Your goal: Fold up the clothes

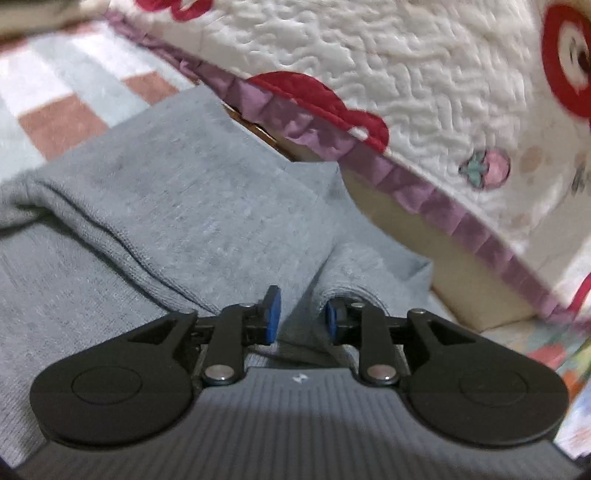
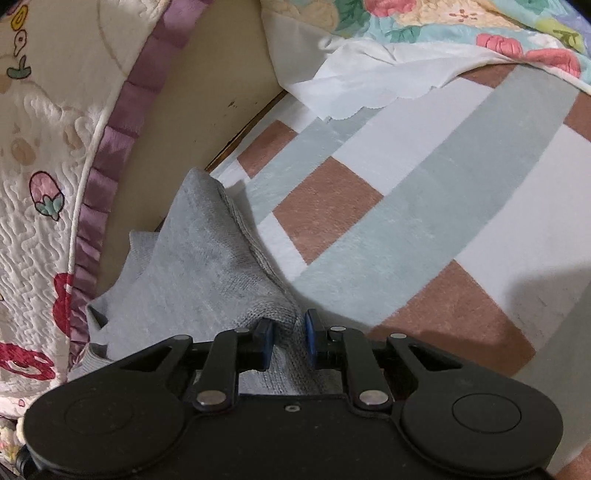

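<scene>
Left claw (image 1: 301, 317): jaws are seen part open, blue pads (image 1: 272, 314) standing apart. A ridge of the grey garment (image 1: 177, 206) lies between them, but the pads are not pressed on it; no grip is judged here.

The garment is spread on a checked rug (image 1: 55, 110) on the floor, beside a bed with a quilt (image 1: 406, 74) edged by a purple frill (image 1: 424, 195). In the left view a layer is already laid over the body of the garment, with a long fold edge running diagonally. One fold is therefore judged made; the cloth is still loose and bunched near the bed, so squaring and further folds are judged outstanding.

Right claw (image 2: 288, 336): jaws are narrow, and a hem corner of the garment (image 2: 207, 258) is pinched between the pads (image 2: 311, 332). The cloth is seen rising in a peak from the pinch toward the bed base (image 2: 207, 74).

View differences:
- Left view alone: the broad folded area and its layered edge are shown.
- Right view alone: the far corner lifted against the bed base, much open rug (image 2: 424, 203) to the right, a white cloth (image 2: 351, 88) and a floral cover (image 2: 461, 29) at the top.
- Neither claw is visible in the other's view.
</scene>
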